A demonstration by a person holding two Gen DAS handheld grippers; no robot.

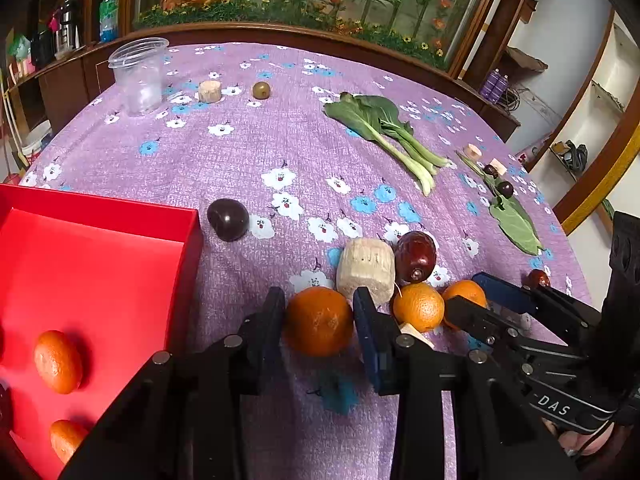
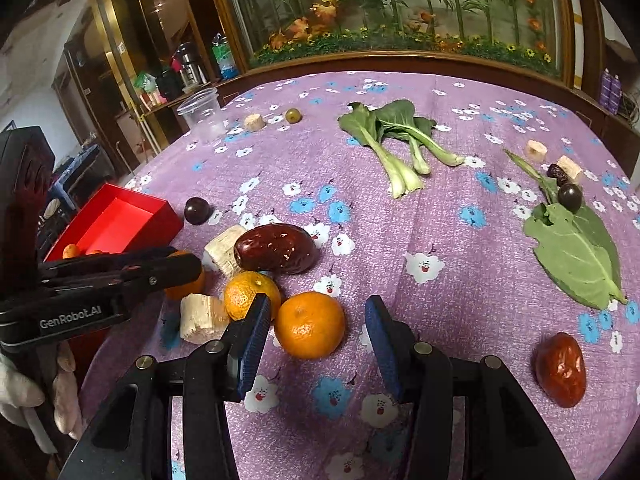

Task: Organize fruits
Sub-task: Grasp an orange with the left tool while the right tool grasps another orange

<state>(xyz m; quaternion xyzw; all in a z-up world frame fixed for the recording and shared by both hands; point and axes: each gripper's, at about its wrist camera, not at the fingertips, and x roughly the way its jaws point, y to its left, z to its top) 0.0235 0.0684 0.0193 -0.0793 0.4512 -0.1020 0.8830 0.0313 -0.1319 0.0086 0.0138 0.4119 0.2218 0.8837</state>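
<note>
Straddling a mandarin (image 1: 319, 321) on the purple floral tablecloth (image 1: 256, 152), my left gripper (image 1: 319, 320) is holding its fingers close on either side, though I cannot tell if they are clamping it. My right gripper (image 2: 316, 330) is hanging spread wide around another mandarin (image 2: 310, 325), touching nothing. The red box (image 1: 100, 264) is sitting just left, holding two mandarins.
</note>
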